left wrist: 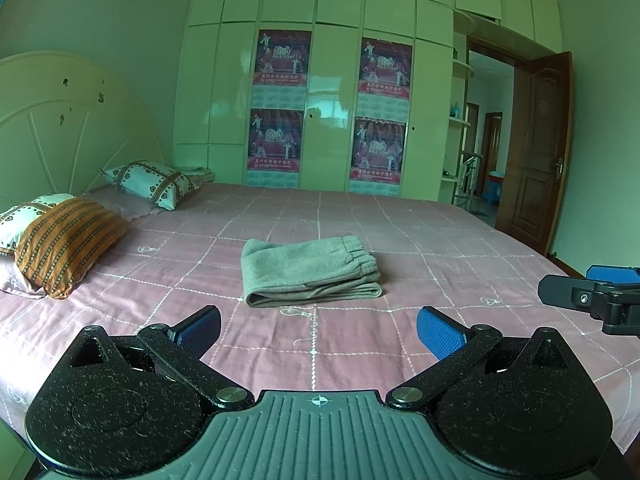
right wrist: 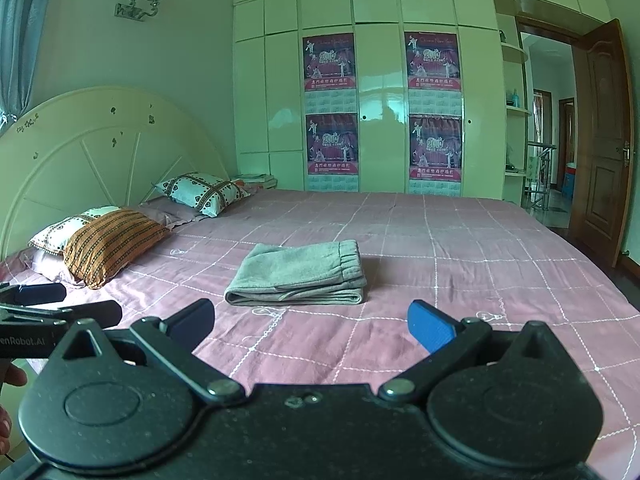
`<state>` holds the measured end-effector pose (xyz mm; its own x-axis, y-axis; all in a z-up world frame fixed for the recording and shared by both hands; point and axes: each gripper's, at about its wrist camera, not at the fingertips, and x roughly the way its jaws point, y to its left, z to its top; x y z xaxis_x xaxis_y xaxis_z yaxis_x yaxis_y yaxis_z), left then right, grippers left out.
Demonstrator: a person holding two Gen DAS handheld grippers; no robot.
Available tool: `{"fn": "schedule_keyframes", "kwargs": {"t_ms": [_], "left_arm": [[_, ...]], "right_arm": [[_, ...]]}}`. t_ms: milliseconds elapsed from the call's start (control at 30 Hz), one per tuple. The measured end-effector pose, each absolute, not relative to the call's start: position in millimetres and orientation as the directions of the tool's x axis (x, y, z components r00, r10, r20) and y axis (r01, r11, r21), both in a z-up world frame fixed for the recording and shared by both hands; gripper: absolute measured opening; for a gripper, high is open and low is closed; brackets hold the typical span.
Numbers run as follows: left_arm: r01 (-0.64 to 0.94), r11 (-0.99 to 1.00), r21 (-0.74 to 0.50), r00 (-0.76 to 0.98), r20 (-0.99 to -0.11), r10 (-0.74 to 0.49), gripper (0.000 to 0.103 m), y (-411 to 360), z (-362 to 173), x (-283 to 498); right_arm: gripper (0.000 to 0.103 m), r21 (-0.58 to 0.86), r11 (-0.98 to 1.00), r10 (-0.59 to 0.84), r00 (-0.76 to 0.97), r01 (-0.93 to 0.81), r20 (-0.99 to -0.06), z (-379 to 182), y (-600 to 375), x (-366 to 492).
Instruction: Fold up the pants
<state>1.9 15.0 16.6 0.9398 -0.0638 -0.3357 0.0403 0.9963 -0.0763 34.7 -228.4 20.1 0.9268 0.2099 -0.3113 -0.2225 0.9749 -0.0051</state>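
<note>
The grey pants [left wrist: 312,272] lie in the middle of the bed, on the pink checked bedsheet [left wrist: 440,240], folded into a compact rectangle with the elastic waistband on top at the right. To me the folding looks finished; maybe only a small tidying of the edges is left. The left gripper [left wrist: 318,330] has its blue pads wide apart and holds nothing. The right gripper [right wrist: 312,320] is the same, spread and empty. Both hang near the bed's front edge, apart from the pants.
</note>
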Motion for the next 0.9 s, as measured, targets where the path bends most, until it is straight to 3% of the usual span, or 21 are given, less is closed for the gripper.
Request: {"fn": "schedule_keyframes", "kwargs": {"t_ms": [467, 900], "left_arm": [[0.073, 0.994, -0.081, 0.943, -0.319, -0.095, 0.103, 17.1, 15.4, -0.3], [0.040, 0.998, -0.048, 0.959, -0.277, -0.052, 0.103, 15.1, 21.7, -7.4]], "right_arm": [[0.097, -0.009, 0.973, 0.215, 0.925, -0.229, -0.314, 20.6, -226.2, 34.6], [0.097, -0.022, 0.975, 0.204, 0.925, -0.223, -0.319, 22.5, -226.8, 34.1]]}}
